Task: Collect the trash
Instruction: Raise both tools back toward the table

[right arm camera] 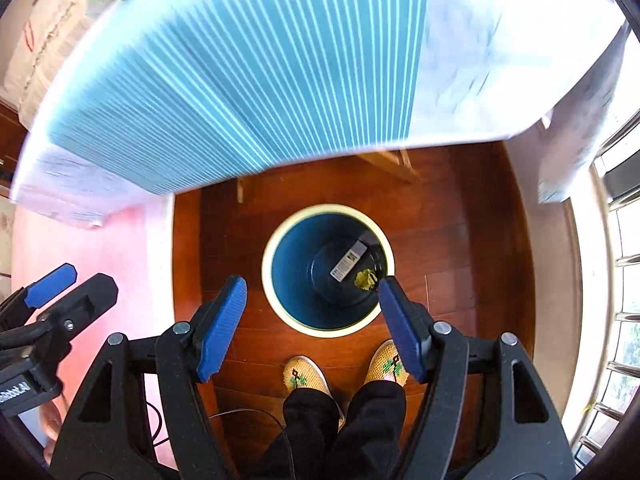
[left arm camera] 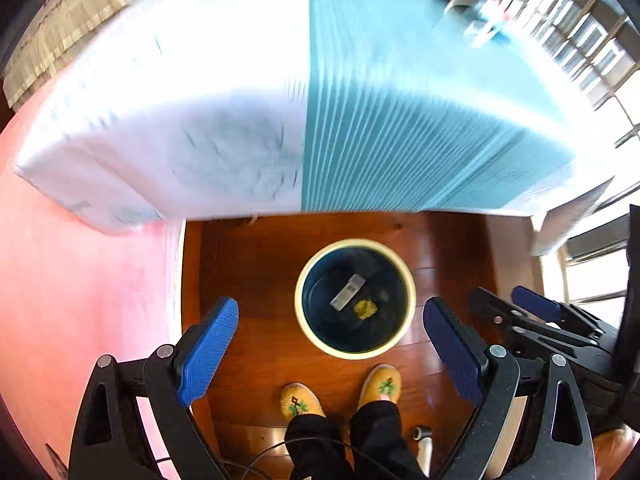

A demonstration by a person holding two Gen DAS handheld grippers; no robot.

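Jaws on both the left gripper [left arm camera: 331, 344] and the right gripper [right arm camera: 313, 322] stand wide and hold nothing. Below them, the bin [left arm camera: 408, 280] sits on the floor [left arm camera: 248, 264], with a wrapper [left arm camera: 347, 291] and a yellow scrap [left arm camera: 365, 309] inside.

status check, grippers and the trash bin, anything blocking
Left gripper open, empty. Right gripper open, empty. Trash bin on floor below, small box and yellow scrap inside. Nothing between grippers and bin.

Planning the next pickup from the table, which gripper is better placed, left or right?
Neither clearly: left gripper and right gripper both hang open and empty, side by side above the bin, facing the table.
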